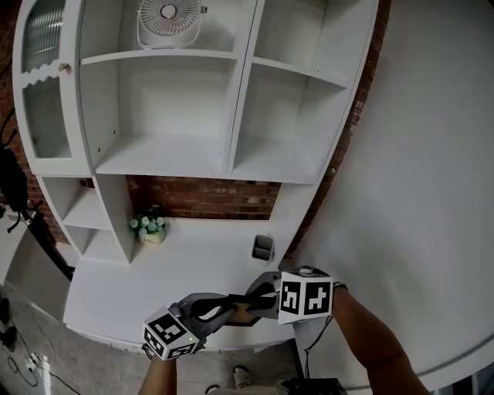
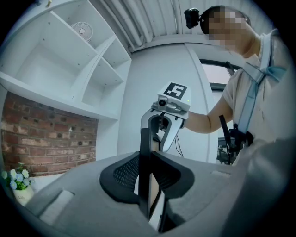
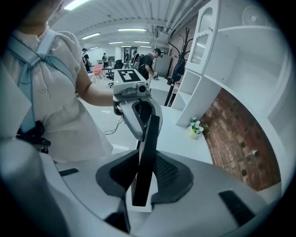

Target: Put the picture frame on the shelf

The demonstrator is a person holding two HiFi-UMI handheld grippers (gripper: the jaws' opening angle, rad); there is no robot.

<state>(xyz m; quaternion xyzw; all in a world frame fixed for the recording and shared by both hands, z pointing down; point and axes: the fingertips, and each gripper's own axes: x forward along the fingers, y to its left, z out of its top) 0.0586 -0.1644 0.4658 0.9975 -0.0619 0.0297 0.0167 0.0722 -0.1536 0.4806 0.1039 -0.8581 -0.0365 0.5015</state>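
Observation:
A thin dark picture frame hangs edge-on between my two grippers, in front of the white desk. My left gripper is shut on one end of it; in the left gripper view the frame stands upright between the dark pads. My right gripper grips the opposite end, and in the right gripper view the frame sits tight between the pads. Each gripper faces the other across the frame. The white shelf unit rises beyond the desk, its middle compartments bare.
A small fan stands on the top shelf. A pot of flowers and a small dark holder sit on the white desk below a brick panel. A glass cabinet door is at the left.

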